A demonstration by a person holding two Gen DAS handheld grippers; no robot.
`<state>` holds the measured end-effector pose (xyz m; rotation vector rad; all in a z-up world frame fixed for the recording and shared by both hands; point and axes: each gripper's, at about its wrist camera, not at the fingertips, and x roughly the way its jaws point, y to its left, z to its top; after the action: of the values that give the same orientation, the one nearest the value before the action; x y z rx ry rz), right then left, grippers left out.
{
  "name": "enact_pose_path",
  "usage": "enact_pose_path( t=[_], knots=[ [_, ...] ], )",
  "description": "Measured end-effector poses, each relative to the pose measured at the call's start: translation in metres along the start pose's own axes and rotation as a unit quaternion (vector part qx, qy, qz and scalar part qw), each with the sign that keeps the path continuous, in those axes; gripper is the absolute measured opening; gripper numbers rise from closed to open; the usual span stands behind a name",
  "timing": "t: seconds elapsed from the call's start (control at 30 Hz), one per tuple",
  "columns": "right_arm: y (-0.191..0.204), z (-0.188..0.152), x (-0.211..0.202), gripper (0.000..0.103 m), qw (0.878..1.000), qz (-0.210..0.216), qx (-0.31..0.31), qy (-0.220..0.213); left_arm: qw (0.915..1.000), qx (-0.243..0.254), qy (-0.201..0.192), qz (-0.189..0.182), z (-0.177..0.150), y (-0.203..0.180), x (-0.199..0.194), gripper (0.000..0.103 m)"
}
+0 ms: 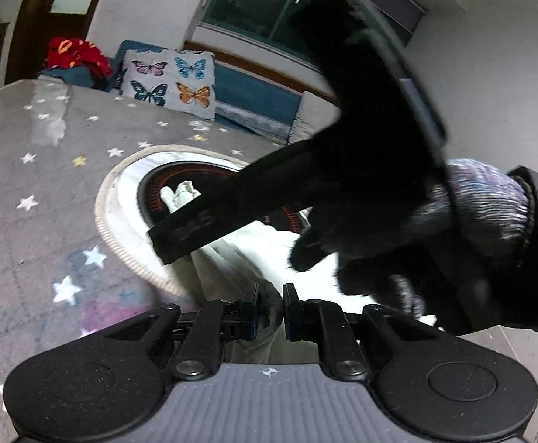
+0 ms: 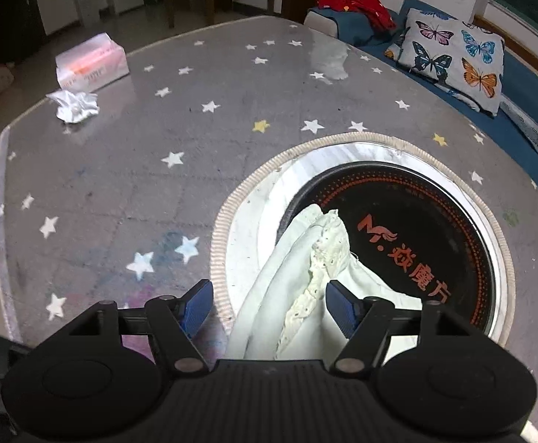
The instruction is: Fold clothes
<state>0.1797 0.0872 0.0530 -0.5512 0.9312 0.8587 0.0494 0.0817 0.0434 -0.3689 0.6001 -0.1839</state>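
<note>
The tissue pack (image 2: 91,61) sits near the table's (image 2: 128,170) far left edge, well left of the cooktop (image 2: 416,229), with a crumpled tissue (image 2: 72,106) just in front of it. Between them and the cooktop the star-printed cover lies bare, a wide stretch of open room. The cooktop's pale ring (image 2: 228,229) marks the edge of the cover's cut-out. The white garment (image 2: 298,288) lies bunched over the cooktop's near left rim, its lace edge reaching onto the black glass.

The left gripper (image 1: 271,312) is pressed nearly together, pinching a fold of the garment on the near side of the cooktop. The right gripper (image 2: 265,304) is spread, its blue pads on either side of the garment's near end without pressing it. In the left wrist view its black finger (image 1: 202,225) and a gloved hand (image 1: 483,210) cross above the cooktop. Right of the cooktop, beyond the table edge, stands a bench with a butterfly cushion (image 2: 453,59).
</note>
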Motion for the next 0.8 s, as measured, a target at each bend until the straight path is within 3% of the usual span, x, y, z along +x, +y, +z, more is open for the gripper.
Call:
enact_pose_path(
  t=[0.07,0.1,0.17,0.27,0.43,0.67,0.8],
  knots=[
    [0.001,-0.002,0.0,0.053,1.0,-0.009,-0.003,0.0,1.0,0.006,0.002,-0.003,0.0,-0.004,0.002,0.014],
    [0.0,-0.004,-0.001,0.04,1.0,-0.013,-0.003,-0.001,0.9999,0.009,0.003,-0.006,0.001,-0.006,0.003,0.014],
    [-0.006,-0.008,-0.006,0.025,1.0,-0.013,0.01,-0.009,0.9999,0.012,0.005,-0.011,0.001,-0.009,0.004,0.014],
    [-0.02,-0.016,-0.018,0.014,0.999,-0.004,0.044,-0.033,0.9995,0.017,0.007,-0.024,0.002,-0.015,0.005,0.015],
    [-0.048,-0.039,-0.046,0.011,0.992,0.012,0.1,-0.078,0.9977,0.04,0.009,-0.053,0.004,-0.033,0.005,0.015],
    [-0.106,-0.099,-0.089,0.009,0.967,0.028,0.211,-0.141,0.9906,0.076,0.015,-0.113,0.003,-0.07,0.003,0.018],
    [-0.14,-0.146,-0.109,0.009,0.947,0.023,0.273,-0.166,0.9838,0.107,0.019,-0.143,0.0,-0.093,0.002,0.032]
  ],
)
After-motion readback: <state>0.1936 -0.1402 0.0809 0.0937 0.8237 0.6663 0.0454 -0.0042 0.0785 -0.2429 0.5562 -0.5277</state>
